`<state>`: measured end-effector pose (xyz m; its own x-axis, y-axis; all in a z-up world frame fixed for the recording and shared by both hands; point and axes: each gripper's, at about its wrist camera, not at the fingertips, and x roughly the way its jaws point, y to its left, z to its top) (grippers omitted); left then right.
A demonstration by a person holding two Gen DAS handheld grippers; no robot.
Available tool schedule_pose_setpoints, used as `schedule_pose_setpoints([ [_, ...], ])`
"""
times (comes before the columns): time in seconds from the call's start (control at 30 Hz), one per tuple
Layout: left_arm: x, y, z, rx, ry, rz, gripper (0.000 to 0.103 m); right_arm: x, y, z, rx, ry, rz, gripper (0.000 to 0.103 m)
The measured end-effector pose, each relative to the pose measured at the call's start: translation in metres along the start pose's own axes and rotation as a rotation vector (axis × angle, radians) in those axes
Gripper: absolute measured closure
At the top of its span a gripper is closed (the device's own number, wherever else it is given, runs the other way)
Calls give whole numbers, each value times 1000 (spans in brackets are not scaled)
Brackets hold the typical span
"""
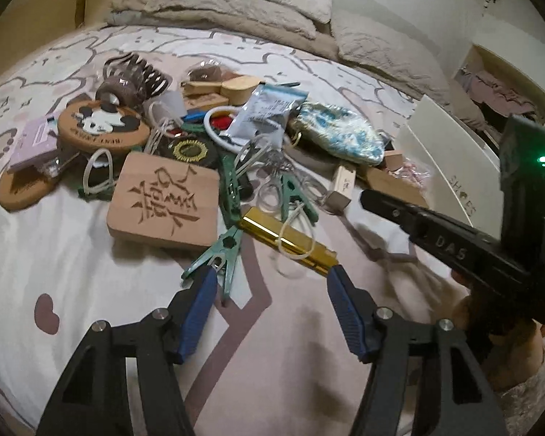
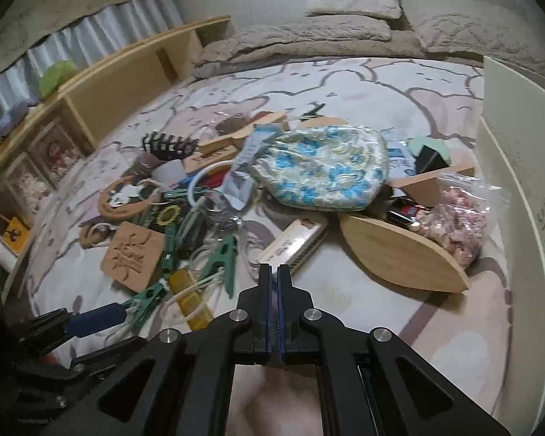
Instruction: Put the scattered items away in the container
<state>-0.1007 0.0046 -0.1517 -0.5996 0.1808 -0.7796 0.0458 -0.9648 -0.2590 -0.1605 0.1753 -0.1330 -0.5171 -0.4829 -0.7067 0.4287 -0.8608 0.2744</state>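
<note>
We see the left claw spread, nothing gripped: a green clothespin touches one fingertip, a gold bar the other. The right claw is clenched, empty, before a harmonica.

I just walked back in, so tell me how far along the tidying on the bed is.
Barely started. Nothing looks packed yet: the pile is spread across the bedsheet, and the white box at the side shows no items inside from here. In hand: nothing. The left gripper is open near the gold bar; the right gripper is shut and empty. The whole pile remains.
</note>
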Motion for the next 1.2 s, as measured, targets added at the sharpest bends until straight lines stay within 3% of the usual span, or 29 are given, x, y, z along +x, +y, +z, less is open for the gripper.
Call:
schedule_pose_setpoints([
  [0.17, 0, 11, 3, -56, -16, 13, 40, -5, 0, 2, 4, -16, -26, 101],
  [0.3, -17, 32, 8, -168, -108, 34, 40, -9, -3, 2, 16, -24, -16, 101],
  [0.4, -25, 43, 9, -223, -122, -36, 40, -11, -2, 1, 11, -26, 2, 101],
  [0.5, -22, 37, 10, -183, -109, 29, 37, -17, -2, -1, 8, -57, 50, 100],
  [0.53, -19, 34, 10, -168, -95, 55, 33, -18, -1, -2, -3, -62, 37, 100],
  [0.73, -4, 30, 7, -110, -36, 127, 32, -20, 8, -3, -83, -51, -71, 100],
  [0.8, -3, 32, 7, -118, -32, 134, 32, -21, 12, -2, -90, -63, -57, 99],
  [0.83, -3, 34, 7, -124, -32, 139, 32, -21, 13, -2, -93, -64, -48, 97],
  [0.87, -2, 35, 7, -128, -31, 142, 32, -21, 14, -2, -101, -68, -44, 76],
  [0.9, -2, 36, 7, -133, -31, 143, 32, -21, 15, -2, -108, -65, -37, 35],
  [0.97, -2, 36, 7, -138, -31, 145, 32, -19, 17, -2, -106, -61, -33, 2],
  [1.13, -1, 33, 5, -121, -21, 155, 31, -7, 12, 3, -75, -46, -38, 2],
  [1.2, 0, 32, 4, -117, -19, 160, 26, 1, 10, 4, -59, -7, -55, 2],
])
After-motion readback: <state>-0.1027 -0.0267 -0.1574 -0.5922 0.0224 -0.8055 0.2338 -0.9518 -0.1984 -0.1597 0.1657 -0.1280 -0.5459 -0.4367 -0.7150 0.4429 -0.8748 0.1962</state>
